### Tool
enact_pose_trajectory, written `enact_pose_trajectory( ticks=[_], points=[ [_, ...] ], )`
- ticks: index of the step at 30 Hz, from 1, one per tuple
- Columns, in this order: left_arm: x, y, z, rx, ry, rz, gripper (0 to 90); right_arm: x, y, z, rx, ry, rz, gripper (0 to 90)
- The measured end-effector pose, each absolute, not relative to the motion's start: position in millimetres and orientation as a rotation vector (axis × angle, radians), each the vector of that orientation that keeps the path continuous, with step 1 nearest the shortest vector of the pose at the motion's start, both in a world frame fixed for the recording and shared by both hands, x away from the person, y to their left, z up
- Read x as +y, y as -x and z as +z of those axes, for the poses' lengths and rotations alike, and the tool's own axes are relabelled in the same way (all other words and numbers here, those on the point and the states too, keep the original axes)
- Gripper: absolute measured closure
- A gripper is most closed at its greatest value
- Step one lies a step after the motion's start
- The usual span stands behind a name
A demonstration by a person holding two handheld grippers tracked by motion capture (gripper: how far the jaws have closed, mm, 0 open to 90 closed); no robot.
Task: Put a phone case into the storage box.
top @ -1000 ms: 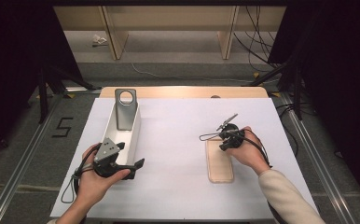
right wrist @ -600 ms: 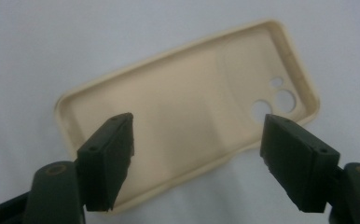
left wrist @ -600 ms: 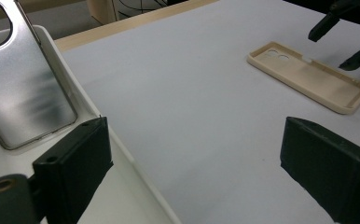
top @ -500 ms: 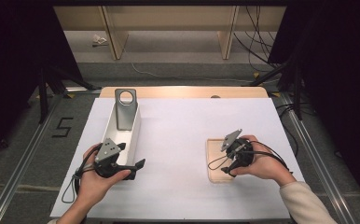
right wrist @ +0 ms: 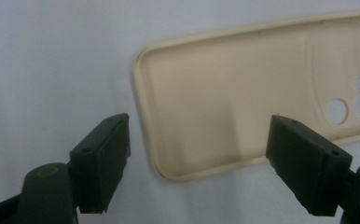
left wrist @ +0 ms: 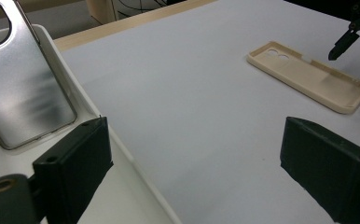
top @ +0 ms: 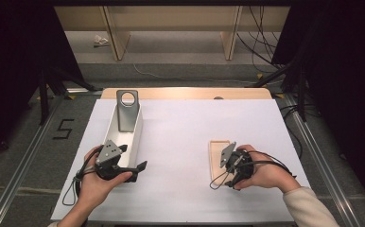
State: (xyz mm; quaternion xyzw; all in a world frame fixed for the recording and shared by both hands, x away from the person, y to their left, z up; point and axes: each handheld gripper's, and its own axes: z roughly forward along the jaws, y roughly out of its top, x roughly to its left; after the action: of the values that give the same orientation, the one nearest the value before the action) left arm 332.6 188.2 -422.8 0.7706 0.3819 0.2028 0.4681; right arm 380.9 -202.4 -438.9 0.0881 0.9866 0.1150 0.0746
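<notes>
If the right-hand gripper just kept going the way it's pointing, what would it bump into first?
Most likely the beige phone case: it lies just ahead of the right gripper, near end between the open jaws. Depth is hard to judge, so one jaw might touch the white table cover first.

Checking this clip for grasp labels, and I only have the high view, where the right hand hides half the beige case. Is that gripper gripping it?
Observer: No. In the right gripper view the right gripper is open. Its jaws have just been opening, and the case lies beyond them with its end in the gap, touched by neither pad.
Operator: Which way up is the case?
Observer: Hollow side up, with the camera cutouts at the end away from the jaws.
Operator: And the left one?
Observer: The left gripper is open and holds nothing. One jaw hangs over the inside of the white tray near the silver plate, and the other hangs over the table.
</notes>
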Motion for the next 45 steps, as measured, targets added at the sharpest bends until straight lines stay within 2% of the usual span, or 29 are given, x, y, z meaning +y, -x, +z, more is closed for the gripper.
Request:
enact_pose_trajectory(
  ticks=[20,29,45],
  points=[
    [188,-333,-423,0.937,-1.888,0.499,8.2,-194,-376,-445,2.974,-0.201,0.266,25.9],
    [188,-333,-423,0.934,-1.887,0.5,8.2,-190,-373,-448,2.984,-0.163,0.24,33.3],
    [188,-333,-423,0.934,-1.888,0.499,8.2,-183,-374,-453,2.977,-0.113,0.173,40.3]
  ],
)
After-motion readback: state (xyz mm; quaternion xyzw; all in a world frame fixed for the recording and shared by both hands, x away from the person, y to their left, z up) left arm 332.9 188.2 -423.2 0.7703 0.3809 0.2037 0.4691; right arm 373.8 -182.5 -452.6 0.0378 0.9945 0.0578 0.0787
